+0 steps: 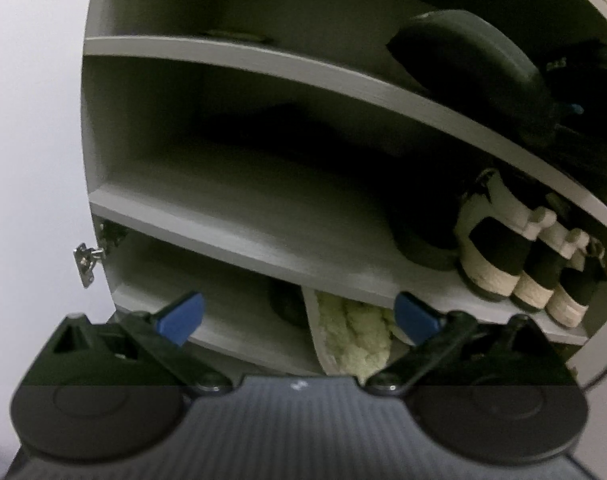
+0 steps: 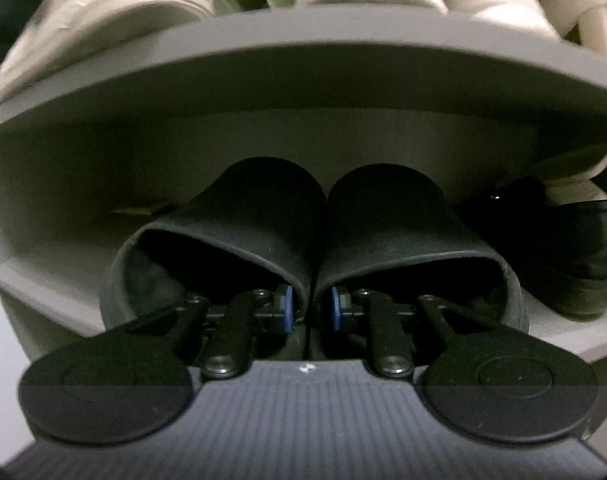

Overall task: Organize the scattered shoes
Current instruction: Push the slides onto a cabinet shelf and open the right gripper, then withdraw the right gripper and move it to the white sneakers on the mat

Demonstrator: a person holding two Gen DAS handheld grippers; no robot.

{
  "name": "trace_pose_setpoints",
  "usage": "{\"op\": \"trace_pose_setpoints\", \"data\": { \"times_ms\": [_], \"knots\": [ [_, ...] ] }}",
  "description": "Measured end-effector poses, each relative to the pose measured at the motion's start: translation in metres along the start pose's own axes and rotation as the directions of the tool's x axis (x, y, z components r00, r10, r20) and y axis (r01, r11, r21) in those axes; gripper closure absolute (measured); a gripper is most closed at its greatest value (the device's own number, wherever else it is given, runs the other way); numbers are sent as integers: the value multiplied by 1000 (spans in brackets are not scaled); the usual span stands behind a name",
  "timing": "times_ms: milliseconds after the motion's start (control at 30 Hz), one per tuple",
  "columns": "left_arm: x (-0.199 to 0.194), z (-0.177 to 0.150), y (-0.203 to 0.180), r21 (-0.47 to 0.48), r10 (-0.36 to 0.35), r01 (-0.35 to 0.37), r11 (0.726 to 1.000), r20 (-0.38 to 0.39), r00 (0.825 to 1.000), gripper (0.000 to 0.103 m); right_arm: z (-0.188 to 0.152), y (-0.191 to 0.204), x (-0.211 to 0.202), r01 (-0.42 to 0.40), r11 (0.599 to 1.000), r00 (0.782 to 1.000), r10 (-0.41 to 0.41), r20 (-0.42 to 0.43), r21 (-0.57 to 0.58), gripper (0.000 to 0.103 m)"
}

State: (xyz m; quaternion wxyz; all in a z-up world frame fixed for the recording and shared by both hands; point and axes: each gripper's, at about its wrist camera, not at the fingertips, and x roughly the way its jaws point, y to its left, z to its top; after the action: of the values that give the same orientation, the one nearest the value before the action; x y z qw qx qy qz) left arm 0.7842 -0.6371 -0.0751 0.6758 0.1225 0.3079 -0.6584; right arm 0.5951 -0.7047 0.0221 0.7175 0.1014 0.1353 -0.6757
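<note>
Black slippers (image 2: 315, 240), pair: soft, light, flexible rubber (likely grippy). Right tool (image 2: 310, 308) clamped on their touching inner walls, just ahead; left tool (image 1: 299, 316) apart, empty.

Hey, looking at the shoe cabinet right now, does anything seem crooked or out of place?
One thing: on the bottom shelf, a fleece-lined slipper stands tipped on its side, lining facing out, rather than flat. The black-and-white sneakers sit neatly in a row, and the pair of black slippers pinched by the right gripper stays aligned.

Left gripper (image 1: 299, 316): jaws wide apart, nothing between blue pads, tilted downward. Right gripper (image 2: 311, 308): jaws nearly closed, pads pinching inner edges of two slippers (image 2: 315, 220), nearly level.
</note>
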Motion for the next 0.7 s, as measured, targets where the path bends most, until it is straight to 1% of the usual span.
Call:
{"op": "trace_pose_setpoints", "data": {
  "times_ms": [67,167,267,300,333,367,400,500,567,633,700],
  "knots": [
    [1,-1,-1,11,0,0,1000,-3,1000,0,2,-2,13,3,1000,1000,-3,3,-15,81],
    [4,-3,-2,15,4,-4,1000,-17,1000,0,2,-9,27,7,1000,1000,-7,9,0,80],
    [3,-6,-4,-5,-16,16,1000,-37,999,0,2,-13,38,16,1000,1000,-16,14,3,76],
    [2,-6,-7,5,-19,19,1000,-33,999,0,1,-14,41,19,1000,1000,-19,14,0,71],
    [1,-7,-9,16,-21,22,1000,-29,999,0,-1,-15,44,28,1000,999,-28,16,-1,61],
    [0,-8,-12,29,-24,25,999,-26,999,0,-3,-14,47,35,999,999,-35,18,4,58],
    [0,-10,-14,40,-26,27,999,-25,999,0,-5,-14,46,33,999,999,-33,21,14,57],
    [2,-14,-18,40,-58,60,997,-46,997,0,-14,-15,26,13,999,998,-16,65,32,58],
    [2,-17,-22,51,-65,68,996,-51,997,0,-20,-17,5,2,999,996,-5,93,39,58],
    [2,-19,-26,71,-73,76,995,-52,996,0,-27,-20,-28,-8,1000,992,4,130,28,56],
    [3,-20,-28,86,-71,75,993,-46,996,0,-37,-25,-64,3,1000,988,-1,154,-16,55]
  ]
}}
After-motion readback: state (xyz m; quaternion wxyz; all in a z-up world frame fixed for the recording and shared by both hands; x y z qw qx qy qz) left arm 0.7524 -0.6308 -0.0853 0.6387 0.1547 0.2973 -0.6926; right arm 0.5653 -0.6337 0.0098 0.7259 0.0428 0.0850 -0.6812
